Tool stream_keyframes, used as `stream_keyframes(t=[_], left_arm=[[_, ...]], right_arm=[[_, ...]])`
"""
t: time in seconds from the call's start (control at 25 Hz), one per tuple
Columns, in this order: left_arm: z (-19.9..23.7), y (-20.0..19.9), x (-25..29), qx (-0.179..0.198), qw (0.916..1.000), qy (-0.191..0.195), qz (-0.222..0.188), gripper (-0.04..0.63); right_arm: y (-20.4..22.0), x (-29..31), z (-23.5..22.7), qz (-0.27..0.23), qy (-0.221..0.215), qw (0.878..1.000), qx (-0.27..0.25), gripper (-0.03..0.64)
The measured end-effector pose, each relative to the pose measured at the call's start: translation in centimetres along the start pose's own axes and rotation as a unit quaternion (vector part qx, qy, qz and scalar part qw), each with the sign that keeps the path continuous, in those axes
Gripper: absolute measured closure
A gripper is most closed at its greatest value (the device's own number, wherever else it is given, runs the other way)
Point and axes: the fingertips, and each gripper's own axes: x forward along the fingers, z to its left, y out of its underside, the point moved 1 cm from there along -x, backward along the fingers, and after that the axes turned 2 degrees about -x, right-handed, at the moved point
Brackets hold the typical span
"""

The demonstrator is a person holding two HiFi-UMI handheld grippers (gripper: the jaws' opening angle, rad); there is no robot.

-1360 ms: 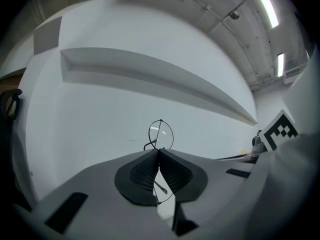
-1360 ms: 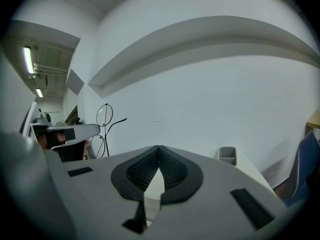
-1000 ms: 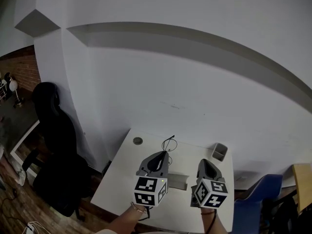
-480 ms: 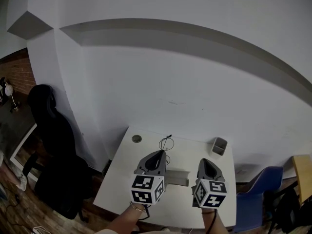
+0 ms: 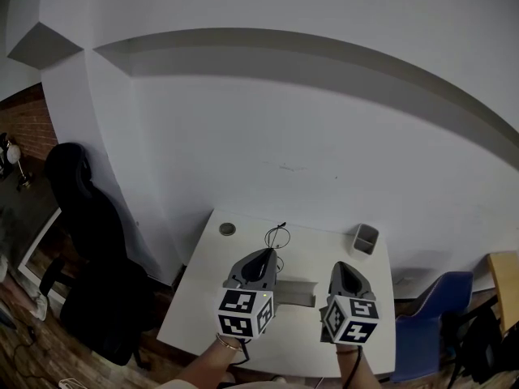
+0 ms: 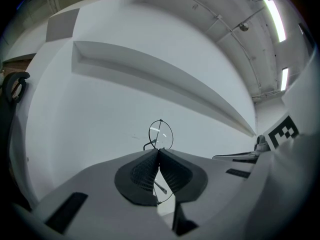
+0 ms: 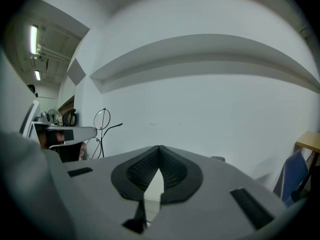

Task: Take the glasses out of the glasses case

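Thin black wire-rimmed glasses are up in the air above the white table, and my left gripper is shut on their frame. In the left gripper view one round lens stands just past the closed jaws, with more wire showing in the slit below. The grey glasses case lies on the table between the two grippers, partly hidden by them. My right gripper hovers to the case's right, shut and holding nothing. The glasses also show at the left of the right gripper view.
A small grey cup stands at the table's back right and a round grommet at its back left. A white wall rises directly behind the table. A black office chair is at the left, a blue chair at the right.
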Motion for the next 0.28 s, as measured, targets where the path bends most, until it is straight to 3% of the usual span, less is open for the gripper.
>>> stream_keyframes(t=[0.28], left_arm=[[0.17,0.07,-0.03,0.002,1.0000,-0.001,0.003,0.574]], right_arm=[[0.15,0.27,0.21,0.002,-0.003,1.000,0.002,0.584]])
